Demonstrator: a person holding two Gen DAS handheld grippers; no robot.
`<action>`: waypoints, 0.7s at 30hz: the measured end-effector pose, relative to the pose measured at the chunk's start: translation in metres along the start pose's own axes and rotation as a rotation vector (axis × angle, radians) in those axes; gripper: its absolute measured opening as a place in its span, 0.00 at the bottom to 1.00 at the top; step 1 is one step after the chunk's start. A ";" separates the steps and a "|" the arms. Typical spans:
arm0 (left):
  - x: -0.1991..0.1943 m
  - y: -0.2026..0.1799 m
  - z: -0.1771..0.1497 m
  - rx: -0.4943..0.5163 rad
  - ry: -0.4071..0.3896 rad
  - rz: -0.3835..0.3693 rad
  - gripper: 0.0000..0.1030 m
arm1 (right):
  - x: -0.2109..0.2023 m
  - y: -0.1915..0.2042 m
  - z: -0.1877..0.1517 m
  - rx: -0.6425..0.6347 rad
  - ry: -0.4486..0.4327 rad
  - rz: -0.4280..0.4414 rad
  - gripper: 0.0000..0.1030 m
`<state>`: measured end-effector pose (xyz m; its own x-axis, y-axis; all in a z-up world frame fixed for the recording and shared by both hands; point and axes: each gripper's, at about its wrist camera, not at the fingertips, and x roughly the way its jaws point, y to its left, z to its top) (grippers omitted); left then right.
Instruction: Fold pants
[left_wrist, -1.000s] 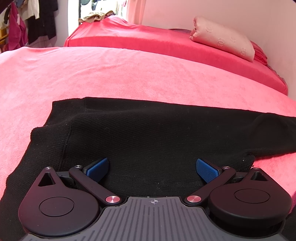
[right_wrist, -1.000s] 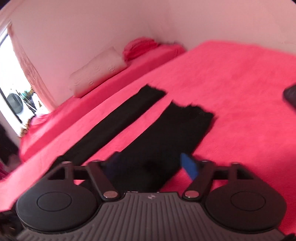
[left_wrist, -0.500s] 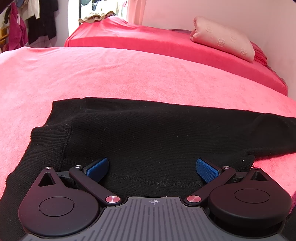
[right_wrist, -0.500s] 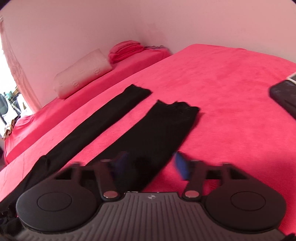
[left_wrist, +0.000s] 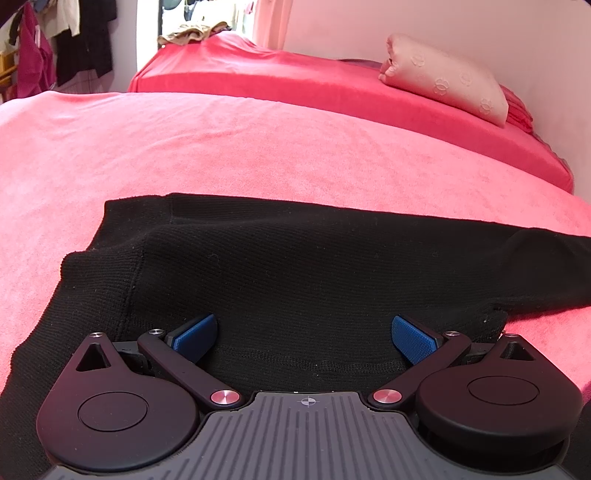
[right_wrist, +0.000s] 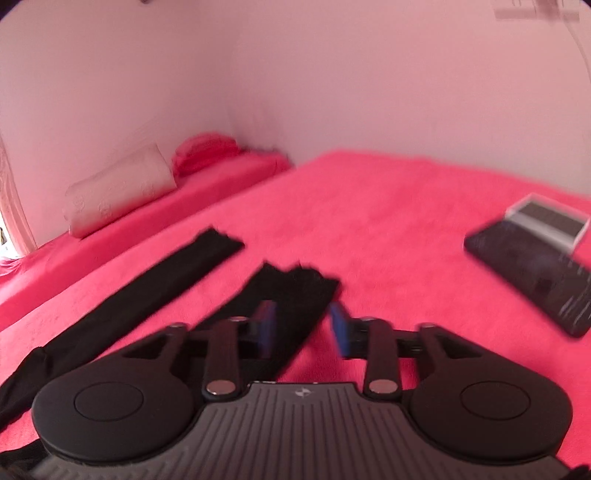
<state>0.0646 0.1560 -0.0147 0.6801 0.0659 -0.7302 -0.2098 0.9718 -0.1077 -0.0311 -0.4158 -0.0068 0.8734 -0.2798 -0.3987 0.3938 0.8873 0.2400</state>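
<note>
The near leg cuff of the black pants (right_wrist: 280, 317) is best pinched squarely; right gripper (right_wrist: 303, 328), half-spread, has just been opening, nothing clamped; left gripper (left_wrist: 303, 332) is held wide, empty.

**Pink Room, Red Bedding, Daylight at the Far Door**

A pink-red bedspread (left_wrist: 221, 147) fills the middle of the left wrist view. Behind it, in the upper centre, lies a second mattress in darker red (left_wrist: 314, 92) with a pale embossed pillow (left_wrist: 443, 79) at upper right against a plain wall (left_wrist: 406, 22). Clothes hang (left_wrist: 55, 44) at upper left beside a bright opening. In the right wrist view, two walls meet in a corner (right_wrist: 236, 92) at upper centre.
</note>
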 end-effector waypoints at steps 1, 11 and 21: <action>0.000 0.000 0.000 0.000 0.002 0.000 1.00 | -0.009 0.009 0.001 -0.037 -0.019 0.037 0.58; -0.034 0.010 0.004 -0.053 -0.002 -0.031 1.00 | -0.065 0.111 -0.023 -0.368 -0.022 0.445 0.72; -0.078 0.033 -0.035 0.015 -0.015 0.095 1.00 | -0.078 0.171 -0.056 -0.488 0.055 0.635 0.73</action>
<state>-0.0203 0.1754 0.0153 0.6680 0.1610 -0.7266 -0.2630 0.9644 -0.0282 -0.0476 -0.2222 0.0156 0.8682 0.3392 -0.3622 -0.3540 0.9349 0.0270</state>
